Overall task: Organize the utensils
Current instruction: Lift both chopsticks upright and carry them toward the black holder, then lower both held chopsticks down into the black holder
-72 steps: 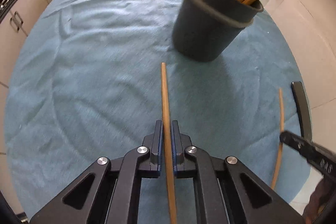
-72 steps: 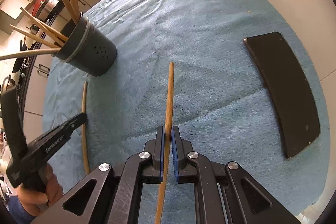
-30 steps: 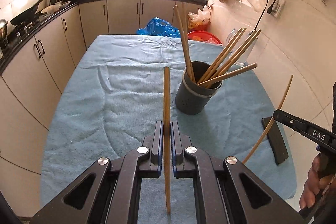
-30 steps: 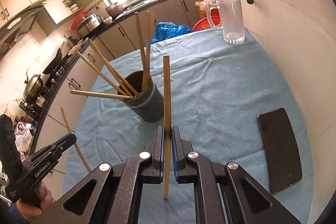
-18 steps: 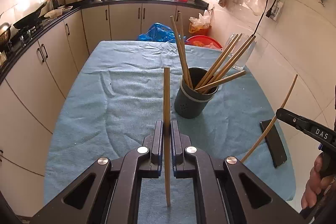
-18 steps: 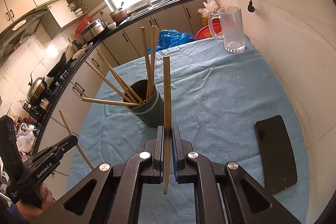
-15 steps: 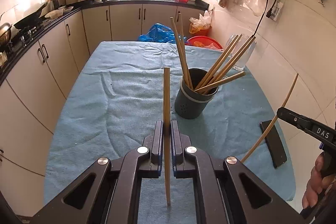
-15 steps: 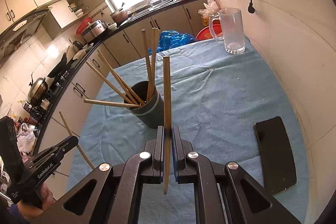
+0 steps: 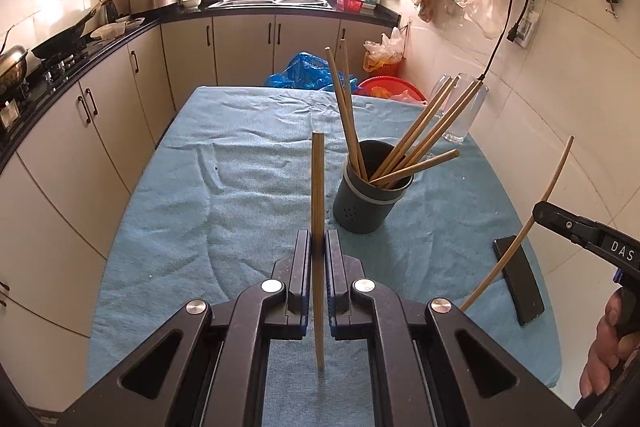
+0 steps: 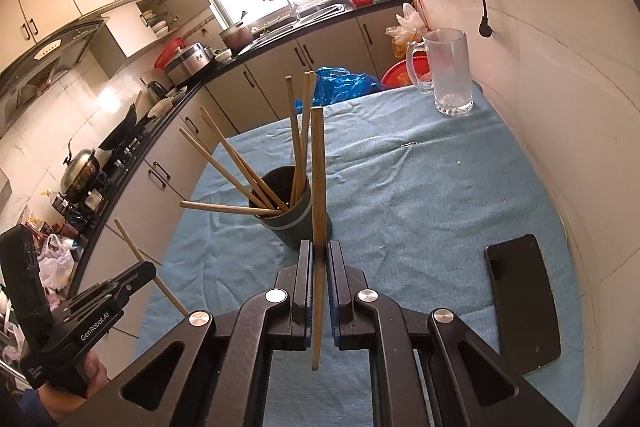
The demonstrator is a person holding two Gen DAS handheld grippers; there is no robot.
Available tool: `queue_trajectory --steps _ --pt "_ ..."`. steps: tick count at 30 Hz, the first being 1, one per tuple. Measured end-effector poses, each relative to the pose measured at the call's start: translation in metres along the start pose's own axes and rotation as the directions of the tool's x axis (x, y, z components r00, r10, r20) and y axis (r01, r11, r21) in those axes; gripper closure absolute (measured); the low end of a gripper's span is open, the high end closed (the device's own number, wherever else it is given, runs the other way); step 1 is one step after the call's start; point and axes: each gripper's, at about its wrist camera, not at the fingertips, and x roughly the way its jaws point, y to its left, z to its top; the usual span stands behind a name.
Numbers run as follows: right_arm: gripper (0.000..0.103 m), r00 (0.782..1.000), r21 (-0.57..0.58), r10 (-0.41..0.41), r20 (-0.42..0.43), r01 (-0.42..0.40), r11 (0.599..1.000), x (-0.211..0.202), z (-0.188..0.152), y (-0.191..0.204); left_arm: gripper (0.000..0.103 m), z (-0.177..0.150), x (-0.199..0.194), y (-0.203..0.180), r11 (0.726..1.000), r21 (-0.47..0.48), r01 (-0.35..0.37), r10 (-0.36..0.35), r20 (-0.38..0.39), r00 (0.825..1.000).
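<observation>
Nearest: left tongs (image 9: pixel 318 251) clamped on 1 chopstick (image 9: pixel 318 187), held upright above the blue-clothed surface (image 9: pixel 200 227). Right tongs (image 10: pixel 318 259) likewise clamped on a second chopstick (image 10: pixel 318 187). Beyond them, mid-surface, the grey holder (image 9: pixel 368 199) stands with about 6 chopsticks leaning in it. Black phone (image 10: pixel 520 299) off to the right. Step in hand appears to be carrying. Next: tip each stick down into the holder's mouth and release.

Both grippers lifted off the blue cloth (image 9: pixel 224 187) since 2.4 s back, each carrying its chopstick; left gripper (image 9: pixel 318 247) chopstick (image 9: pixel 318 187) and right gripper (image 10: pixel 318 255) chopstick (image 10: pixel 318 179) now raised clear, above and short of the holder (image 9: pixel 366 203); views backed off, kitchen visible
</observation>
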Motion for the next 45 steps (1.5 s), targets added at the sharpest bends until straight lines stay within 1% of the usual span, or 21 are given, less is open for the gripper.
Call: queue_trajectory --steps 11,21,31,40,45 --pt "0.096 0.999 -0.014 0.024 0.021 -0.024 1.0 -0.01 0.005 0.01 0.097 0.006 -0.014 0.0 1.0 0.005 -0.016 0.016 0.027 1.0" --pt "0.096 0.999 -0.035 0.03 0.025 -0.029 0.999 -0.013 0.011 0.019 0.097 0.012 -0.017 0.0 1.0 0.007 -0.02 0.02 0.047 0.999" --pt "0.096 0.998 -0.058 0.031 0.052 -0.028 0.998 -0.015 0.027 0.022 0.097 0.026 -0.017 0.003 1.0 0.014 -0.028 0.027 0.068 0.997" --pt "0.096 0.993 -0.095 0.044 0.107 -0.033 0.995 -0.023 0.056 0.036 0.097 0.065 -0.029 0.015 1.0 -0.003 -0.021 0.021 0.121 0.992" --pt "0.096 0.987 -0.102 0.049 0.15 -0.034 0.994 -0.027 0.082 0.044 0.097 0.096 -0.036 0.017 1.0 -0.013 0.016 -0.014 0.15 0.989"
